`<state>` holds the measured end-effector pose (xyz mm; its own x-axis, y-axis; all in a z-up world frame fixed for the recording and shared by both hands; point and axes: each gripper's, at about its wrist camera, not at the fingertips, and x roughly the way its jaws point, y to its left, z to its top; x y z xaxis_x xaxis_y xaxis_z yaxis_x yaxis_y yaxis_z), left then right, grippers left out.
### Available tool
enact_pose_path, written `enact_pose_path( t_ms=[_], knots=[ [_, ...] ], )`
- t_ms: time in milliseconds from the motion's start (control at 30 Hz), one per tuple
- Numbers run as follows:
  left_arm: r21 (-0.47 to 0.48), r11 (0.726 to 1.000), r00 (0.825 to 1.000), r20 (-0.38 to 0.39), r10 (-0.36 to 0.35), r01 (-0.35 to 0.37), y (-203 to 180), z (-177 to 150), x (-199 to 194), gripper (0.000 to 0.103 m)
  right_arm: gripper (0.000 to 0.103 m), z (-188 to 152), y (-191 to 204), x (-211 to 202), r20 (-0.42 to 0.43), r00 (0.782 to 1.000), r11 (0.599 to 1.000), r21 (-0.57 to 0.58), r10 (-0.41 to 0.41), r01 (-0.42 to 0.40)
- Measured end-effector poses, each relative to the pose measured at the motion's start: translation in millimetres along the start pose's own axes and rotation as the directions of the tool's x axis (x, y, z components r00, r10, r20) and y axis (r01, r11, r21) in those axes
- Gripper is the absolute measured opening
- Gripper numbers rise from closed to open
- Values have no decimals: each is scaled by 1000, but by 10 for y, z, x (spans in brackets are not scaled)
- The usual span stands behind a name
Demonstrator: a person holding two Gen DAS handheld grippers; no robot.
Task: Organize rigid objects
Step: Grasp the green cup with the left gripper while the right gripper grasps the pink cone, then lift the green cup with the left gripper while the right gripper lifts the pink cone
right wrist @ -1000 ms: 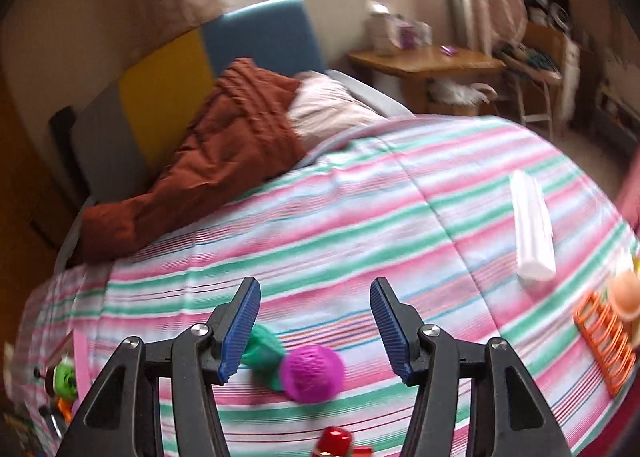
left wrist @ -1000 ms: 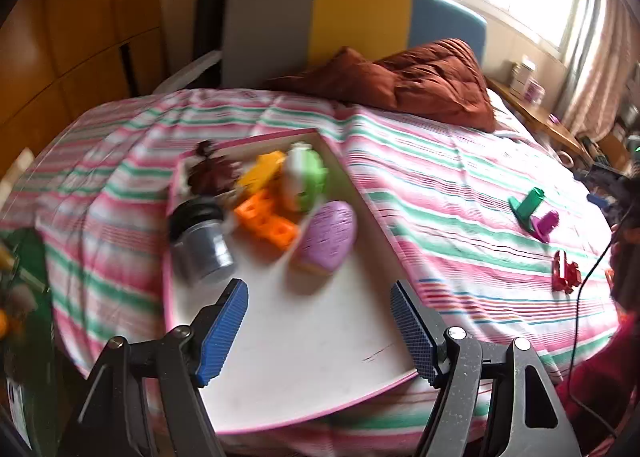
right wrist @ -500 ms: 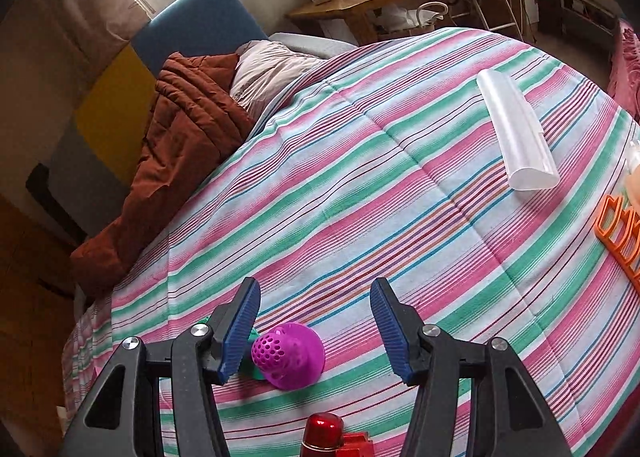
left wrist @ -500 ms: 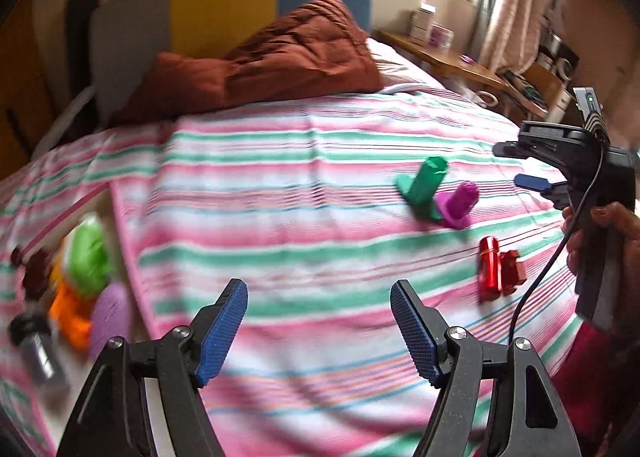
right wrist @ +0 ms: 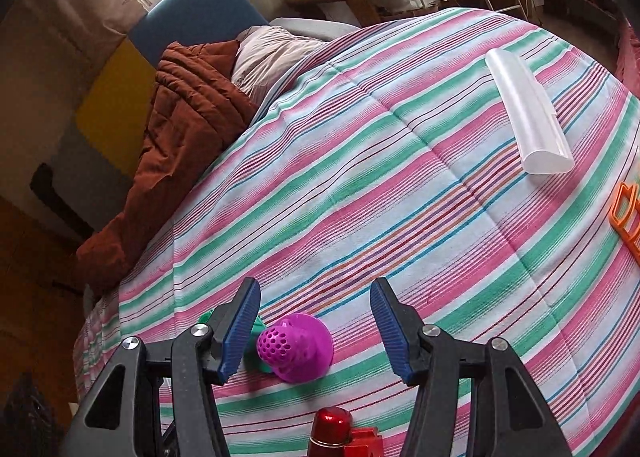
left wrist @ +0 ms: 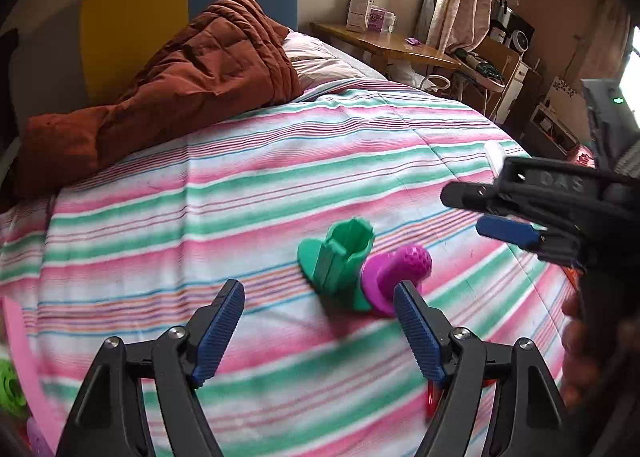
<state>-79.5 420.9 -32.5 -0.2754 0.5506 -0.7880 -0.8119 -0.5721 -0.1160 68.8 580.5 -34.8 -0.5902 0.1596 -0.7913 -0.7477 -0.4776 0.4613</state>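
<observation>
On the striped bedspread a green ribbed tube piece (left wrist: 340, 257) lies against a magenta perforated piece (left wrist: 396, 269). My left gripper (left wrist: 318, 297) hovers just short of them, its jaws opening, with nothing pressed between the pads. My right gripper (right wrist: 315, 289) is open above the magenta piece (right wrist: 296, 347), which it does not touch. Its left finger hides most of the green piece (right wrist: 260, 327). A red metallic piece (right wrist: 340, 433) lies right below it. The right gripper (left wrist: 480, 213) also shows at the right of the left wrist view.
A pink-rimmed tray (left wrist: 20, 345) with a green toy (left wrist: 10, 389) is at the far left. A white translucent case (right wrist: 528, 117) and an orange rack (right wrist: 626, 213) lie to the right. A brown quilt (left wrist: 180, 77) is heaped at the headboard. A wooden desk (left wrist: 392, 45) stands beyond the bed.
My left gripper has swung right, from above the tray across the bed to the green and magenta pieces. My right gripper rolled and dipped a little, then held still.
</observation>
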Motion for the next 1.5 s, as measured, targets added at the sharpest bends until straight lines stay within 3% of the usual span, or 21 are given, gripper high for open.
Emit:
enact_pose_path(
  t_ms=[233, 267, 300, 333, 700, 967, 1167, 1200, 1233, 1267, 1433, 1500],
  knots=[
    [-13, 1000, 999, -48, -13, 13, -21, 185, 444, 74, 58, 17, -48, 35, -15, 1000, 1000, 23, 4, -4],
    [-19, 1000, 997, -71, -19, 18, -8, 169, 499, 53, 58, 17, -47, 43, -17, 1000, 1000, 22, 2, -2],
    [-32, 999, 994, -103, -41, 38, 17, 149, 552, 38, 58, 15, -44, 50, -19, 1000, 1000, 20, -1, 1],
    [-47, 998, 991, -127, -51, 45, 46, 118, 584, 32, 58, 14, -39, 59, -21, 1000, 1000, 16, -4, 4],
    [-109, 994, 995, -93, -31, 21, 355, -469, -10, 31, 58, -65, 145, 244, -91, 996, 996, -88, -10, 2],
    [-152, 988, 994, -95, -53, 38, 364, -1039, -457, 30, 58, -162, 384, 330, -103, 994, 976, -218, -31, 8],
    [-167, 985, 992, -109, -65, 46, 394, -1307, -631, 30, 58, -336, 566, 526, -144, 982, 928, -369, -119, 59],
    [-170, 984, 992, -107, -65, 46, 406, -1340, -655, 30, 51, -376, 589, 573, -149, 978, 912, -403, -148, 76],
    [-172, 984, 992, -104, -66, 47, 418, -1360, -678, 30, 32, -418, 607, 620, -148, 970, 892, -440, -191, 109],
    [-176, 983, 993, -99, -66, 48, 434, -1383, -712, 30, 32, -452, 621, 647, -143, 965, 874, -468, -222, 132],
    [-177, 983, 996, -70, -58, 45, 486, -1436, -851, 31, 32, -552, 781, 572, -137, 980, 843, -536, -147, 51],
    [-180, 983, 995, -78, -57, 42, 514, -1471, -871, 41, 32, -633, 851, 626, -175, 974, 820, -572, -144, 19]
  ],
)
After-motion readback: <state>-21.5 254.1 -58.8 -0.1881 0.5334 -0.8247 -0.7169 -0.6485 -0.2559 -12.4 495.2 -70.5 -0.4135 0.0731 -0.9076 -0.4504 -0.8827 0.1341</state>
